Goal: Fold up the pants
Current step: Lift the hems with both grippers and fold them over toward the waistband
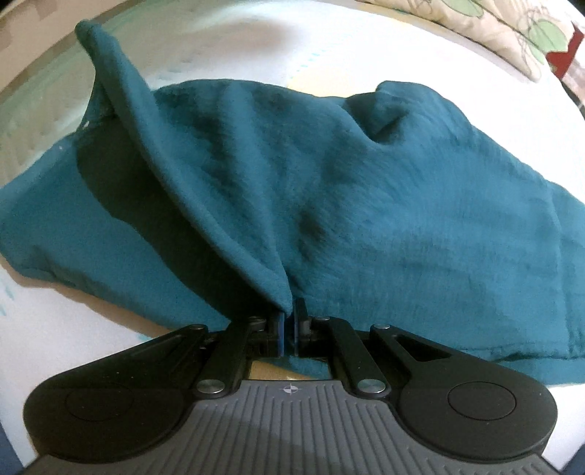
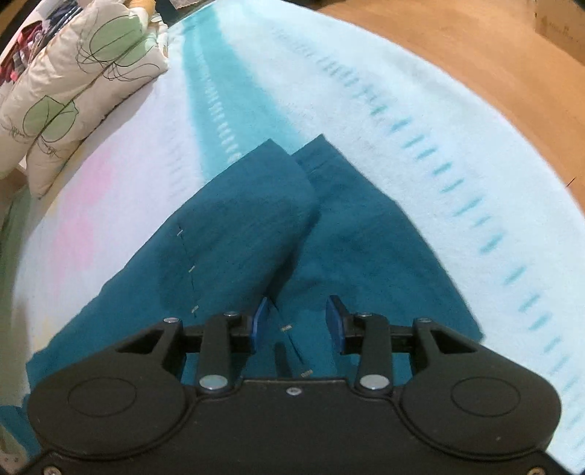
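Left wrist view: I see my left tongs (image 1: pixel 289 318) drawn almost together, with only a thin slit between the blue pads. A fold of the teal pants (image 1: pixel 329 190) runs straight into that slit, so the tongs are pinching the fabric at its edge. From the pinch, a ridge of cloth rises up and away to the upper left, lifted clear of the layer beneath it, which casts a dark shadow under the raised flap. The remainder of the pants lies bunched and wrinkled on the bed sheet (image 1: pixel 256 47), spreading to the right and left of the tongs. A patterned pillow (image 1: pixel 512 33) sits at the far upper right, well apart from the garment.

Right wrist view: I see my right tongs (image 2: pixel 300 321) standing wide, the two blue pads well separated and gripping nothing. They hover just over the pants (image 2: pixel 237 234); whether the pads touch the cloth I cannot tell. Two legs extend away from the tongs, the left one lying partly over the right, with their hems side by side on the pale blue striped sheet (image 2: pixel 365 91). A seam with light stitching marks passes between the pads. Leaf-print pillows (image 2: pixel 76 84) rest at the upper left. Wooden floor (image 2: pixel 457 40) shows beyond the bed's edge.
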`<action>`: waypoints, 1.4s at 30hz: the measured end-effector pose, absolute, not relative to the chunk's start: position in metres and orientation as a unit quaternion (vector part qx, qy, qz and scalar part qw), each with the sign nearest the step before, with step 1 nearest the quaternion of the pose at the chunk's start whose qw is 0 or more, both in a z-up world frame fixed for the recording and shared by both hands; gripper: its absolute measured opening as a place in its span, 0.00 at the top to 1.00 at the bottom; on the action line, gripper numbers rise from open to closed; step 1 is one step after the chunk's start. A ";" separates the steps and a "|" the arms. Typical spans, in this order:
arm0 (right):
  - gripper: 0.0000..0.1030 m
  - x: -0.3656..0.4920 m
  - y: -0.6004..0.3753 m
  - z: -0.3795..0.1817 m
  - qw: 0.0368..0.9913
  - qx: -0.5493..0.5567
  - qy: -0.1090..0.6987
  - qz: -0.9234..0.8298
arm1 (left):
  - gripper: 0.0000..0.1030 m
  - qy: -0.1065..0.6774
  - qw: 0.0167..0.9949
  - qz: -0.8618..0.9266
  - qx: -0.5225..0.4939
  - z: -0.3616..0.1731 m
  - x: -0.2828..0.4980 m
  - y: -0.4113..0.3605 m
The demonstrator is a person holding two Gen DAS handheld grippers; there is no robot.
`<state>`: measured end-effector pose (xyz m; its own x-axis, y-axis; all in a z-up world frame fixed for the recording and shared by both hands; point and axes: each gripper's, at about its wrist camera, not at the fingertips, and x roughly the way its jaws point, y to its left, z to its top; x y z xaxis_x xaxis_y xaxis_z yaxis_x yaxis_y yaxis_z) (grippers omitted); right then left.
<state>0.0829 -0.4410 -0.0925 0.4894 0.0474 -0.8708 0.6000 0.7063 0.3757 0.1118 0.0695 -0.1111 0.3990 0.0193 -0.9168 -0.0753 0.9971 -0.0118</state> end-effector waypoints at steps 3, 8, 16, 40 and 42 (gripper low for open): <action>0.54 0.093 -0.436 -0.101 0.792 0.363 0.466 -0.156 | 0.96 0.547 0.837 0.032 -0.018 -0.113 0.115 0.062; 0.63 0.112 -0.430 -0.113 0.793 0.373 0.458 -0.150 | 0.96 0.551 0.834 0.029 -0.031 -0.115 0.116 0.066; 0.92 0.103 -0.412 -0.020 0.821 0.302 0.459 -0.155 | 0.96 0.560 0.826 0.007 -0.061 -0.109 0.110 0.080; 0.60 0.076 -0.485 -0.074 0.813 0.266 0.475 -0.207 | 0.96 0.560 0.828 -0.003 -0.027 -0.111 0.111 0.068; 0.60 0.090 -0.492 -0.079 0.814 0.268 0.476 -0.199 | 0.96 0.560 0.828 -0.001 -0.028 -0.109 0.110 0.068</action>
